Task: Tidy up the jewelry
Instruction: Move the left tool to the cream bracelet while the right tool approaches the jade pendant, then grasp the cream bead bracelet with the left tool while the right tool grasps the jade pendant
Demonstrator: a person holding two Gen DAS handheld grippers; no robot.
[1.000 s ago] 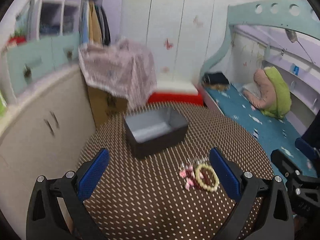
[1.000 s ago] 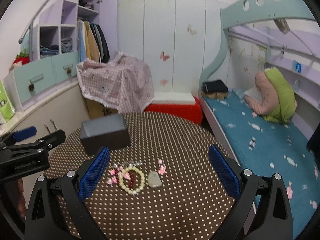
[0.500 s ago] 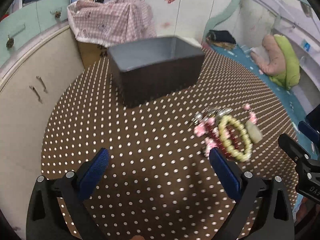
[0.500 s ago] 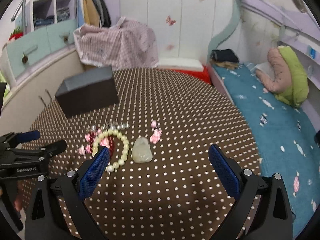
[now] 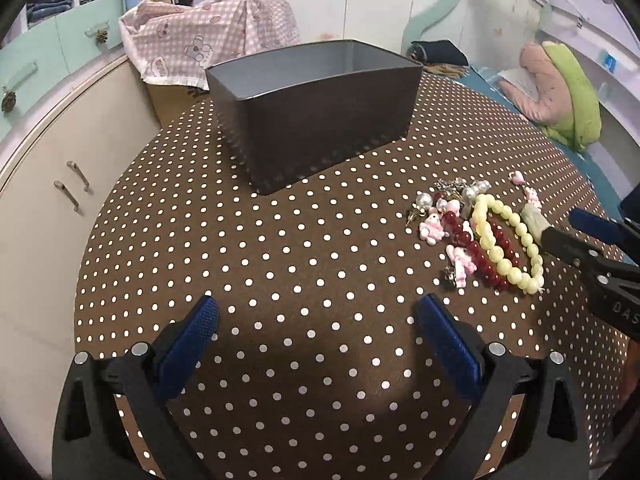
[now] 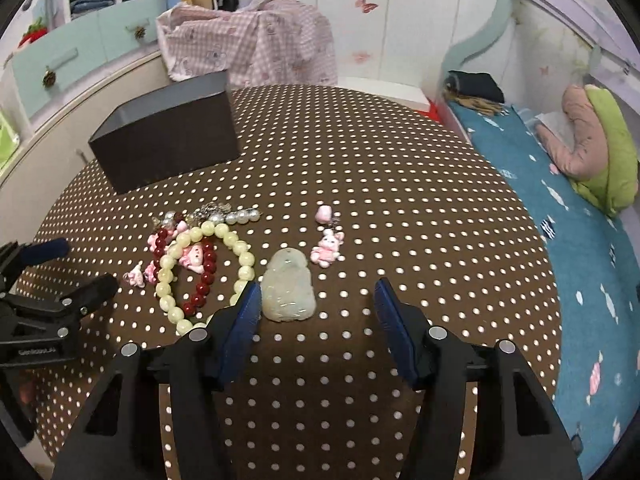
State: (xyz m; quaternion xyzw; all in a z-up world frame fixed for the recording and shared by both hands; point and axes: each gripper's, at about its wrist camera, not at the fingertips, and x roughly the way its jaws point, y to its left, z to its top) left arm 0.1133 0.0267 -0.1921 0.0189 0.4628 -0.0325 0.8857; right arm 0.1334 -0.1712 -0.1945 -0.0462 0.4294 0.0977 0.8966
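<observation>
A heap of jewelry lies on the brown polka-dot table (image 5: 304,248): a pale yellow bead bracelet (image 5: 505,240) (image 6: 204,272), a red bead bracelet (image 6: 205,276), pearls (image 6: 240,216), pink charms (image 6: 327,249) and a pale jade pendant (image 6: 288,290). An open dark box (image 5: 316,108) (image 6: 168,138) stands behind it. My left gripper (image 5: 318,330) is open and empty, left of the heap. My right gripper (image 6: 314,312) is open, low over the table, with the jade pendant just ahead between its fingers.
A cream cabinet (image 5: 44,168) borders the table on the left, with a pink checked cloth (image 6: 256,44) behind the box. A bed with a blue sheet (image 6: 580,264) lies along the right. The right gripper shows in the left wrist view (image 5: 592,248).
Both grippers have dropped and moved forward toward the table. The right gripper has narrowed and closed in on the jade pendant. The jewelry and box have not moved.
</observation>
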